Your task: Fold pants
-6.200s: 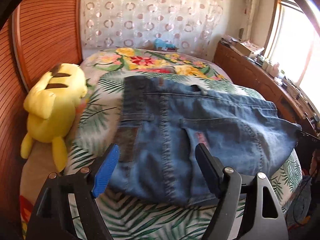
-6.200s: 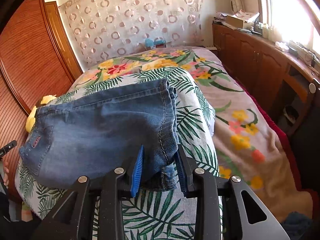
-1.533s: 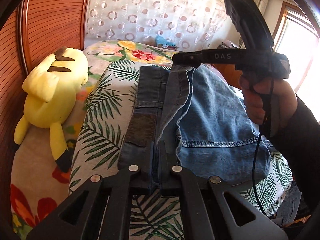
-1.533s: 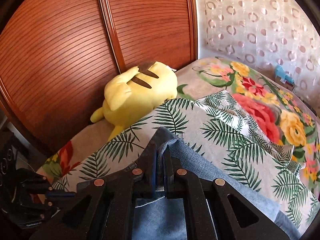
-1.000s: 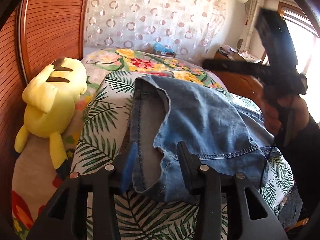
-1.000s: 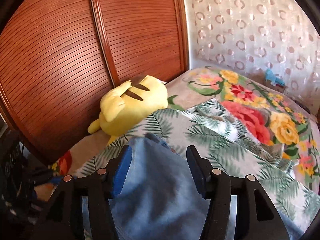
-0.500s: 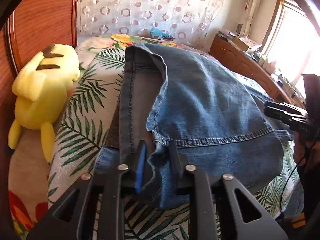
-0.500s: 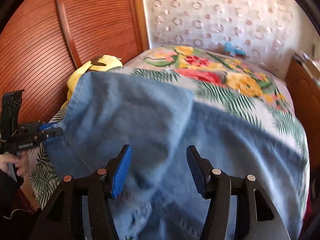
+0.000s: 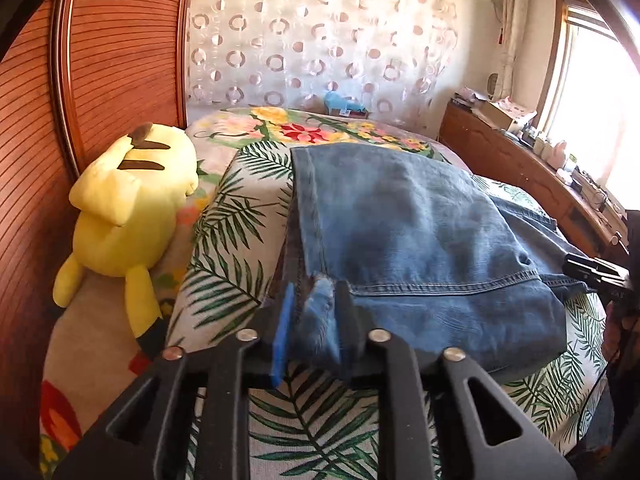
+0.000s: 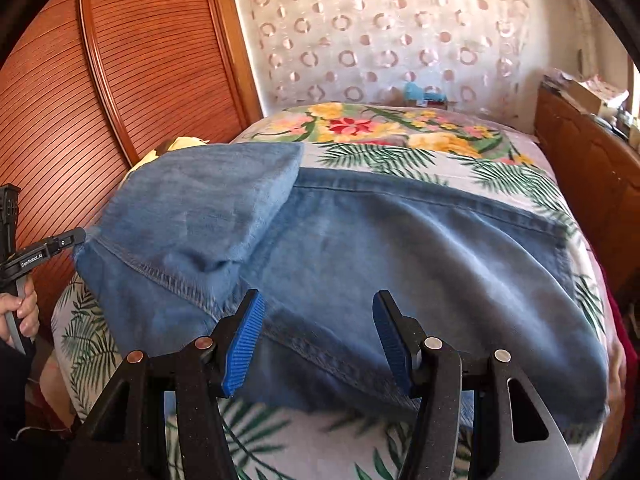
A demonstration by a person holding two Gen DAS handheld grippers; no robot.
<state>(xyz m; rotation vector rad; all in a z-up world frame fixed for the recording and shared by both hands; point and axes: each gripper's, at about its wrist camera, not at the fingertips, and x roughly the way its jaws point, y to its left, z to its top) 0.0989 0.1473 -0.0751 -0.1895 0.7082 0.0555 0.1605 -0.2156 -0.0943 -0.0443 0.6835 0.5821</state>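
Blue denim pants lie folded on the leaf-print blanket on the bed. My left gripper is shut on the near corner of the folded-over leg ends, at the pants' left edge. In the right wrist view the pants spread across the blanket, with the leg ends folded over at the left. My right gripper is open and empty, just above the pants' near edge. The left gripper also shows in the right wrist view, at the pants' left corner.
A yellow plush toy lies left of the pants against the wooden sliding doors. A wooden dresser with clutter runs along the right under a window. A small blue toy sits at the bed's far end.
The right gripper let go of the leg ends after carrying them over to the left and drew back open. The left gripper closed on the folded corner and holds it.
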